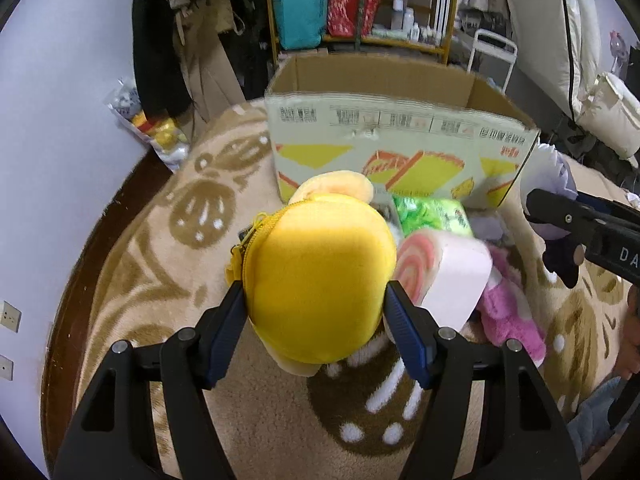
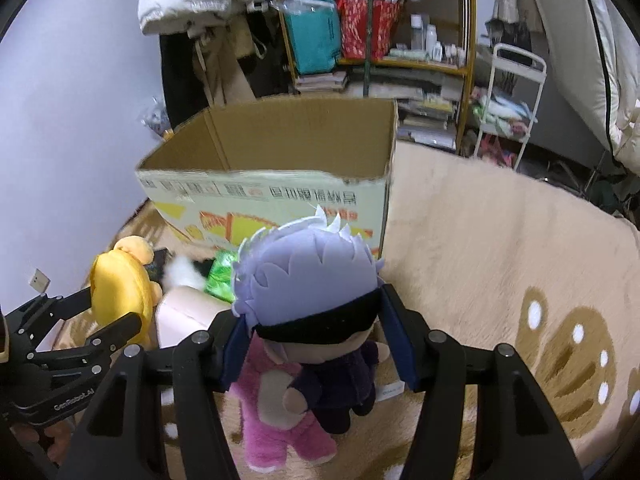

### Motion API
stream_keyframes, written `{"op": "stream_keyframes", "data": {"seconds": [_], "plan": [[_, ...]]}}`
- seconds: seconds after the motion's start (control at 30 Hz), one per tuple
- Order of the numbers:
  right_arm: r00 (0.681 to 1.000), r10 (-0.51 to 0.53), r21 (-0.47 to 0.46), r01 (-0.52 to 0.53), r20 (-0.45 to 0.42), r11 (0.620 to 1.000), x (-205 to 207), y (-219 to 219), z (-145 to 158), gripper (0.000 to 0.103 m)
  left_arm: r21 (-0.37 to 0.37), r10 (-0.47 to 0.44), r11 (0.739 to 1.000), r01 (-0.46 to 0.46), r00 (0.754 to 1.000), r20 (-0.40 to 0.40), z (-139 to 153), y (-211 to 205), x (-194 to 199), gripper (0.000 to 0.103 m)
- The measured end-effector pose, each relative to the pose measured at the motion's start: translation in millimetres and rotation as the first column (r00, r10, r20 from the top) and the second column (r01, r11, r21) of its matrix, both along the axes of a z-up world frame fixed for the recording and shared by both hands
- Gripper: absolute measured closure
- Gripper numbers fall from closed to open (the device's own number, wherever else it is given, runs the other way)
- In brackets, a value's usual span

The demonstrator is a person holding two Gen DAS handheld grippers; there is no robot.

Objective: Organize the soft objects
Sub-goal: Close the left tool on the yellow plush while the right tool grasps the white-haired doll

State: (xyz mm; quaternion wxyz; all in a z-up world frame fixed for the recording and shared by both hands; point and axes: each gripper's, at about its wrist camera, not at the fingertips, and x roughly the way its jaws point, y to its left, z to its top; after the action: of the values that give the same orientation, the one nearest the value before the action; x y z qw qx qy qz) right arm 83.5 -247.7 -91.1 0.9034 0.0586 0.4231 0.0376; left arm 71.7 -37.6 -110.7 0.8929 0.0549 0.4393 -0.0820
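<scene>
My left gripper point(image 1: 316, 304) is shut on a round yellow plush pouch point(image 1: 320, 276) with a zipper and orange ears, held above the rug; it also shows in the right wrist view point(image 2: 120, 292). My right gripper point(image 2: 312, 328) is shut on a plush doll point(image 2: 312, 280) with pale purple hair and a black blindfold, held by the head with its body hanging. An open cardboard box point(image 1: 400, 136) point(image 2: 272, 184) stands just beyond both. On the rug lie a pink plush point(image 1: 512, 316) point(image 2: 276, 412), a pink-and-white soft block point(image 1: 444, 272) point(image 2: 184, 312) and a green packet point(image 1: 432, 214) point(image 2: 220, 276).
A beige patterned rug point(image 2: 500, 264) covers the floor. A wooden shelf point(image 2: 380, 32) with bags and bottles stands behind the box, a white rack point(image 2: 516, 108) to its right, hanging clothes point(image 1: 168, 52) to its left. A bag of toys point(image 1: 156, 128) leans on the left wall.
</scene>
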Motion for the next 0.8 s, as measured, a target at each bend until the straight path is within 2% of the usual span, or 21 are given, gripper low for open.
{"op": "stream_keyframes", "data": {"seconds": [0.27,0.5,0.8], "plan": [[0.993,0.004,-0.017,-0.002,0.121,1.0,-17.7,3.7,24.9,0.04,-0.028,-0.004,1.0,0.008,0.992,0.123,34.1,7.8,-14.3,0.035],[0.977,-0.014,-0.023,0.02,0.213,1.0,-29.7,-2.8,44.4,0.04,-0.033,0.004,0.999,0.004,0.975,0.223,62.8,13.5,-31.9,0.035],[0.955,-0.039,0.004,0.039,0.295,0.999,-46.5,-8.9,68.4,0.039,-0.031,0.005,1.0,0.004,0.952,0.305,88.8,13.9,-48.2,0.035]]}}
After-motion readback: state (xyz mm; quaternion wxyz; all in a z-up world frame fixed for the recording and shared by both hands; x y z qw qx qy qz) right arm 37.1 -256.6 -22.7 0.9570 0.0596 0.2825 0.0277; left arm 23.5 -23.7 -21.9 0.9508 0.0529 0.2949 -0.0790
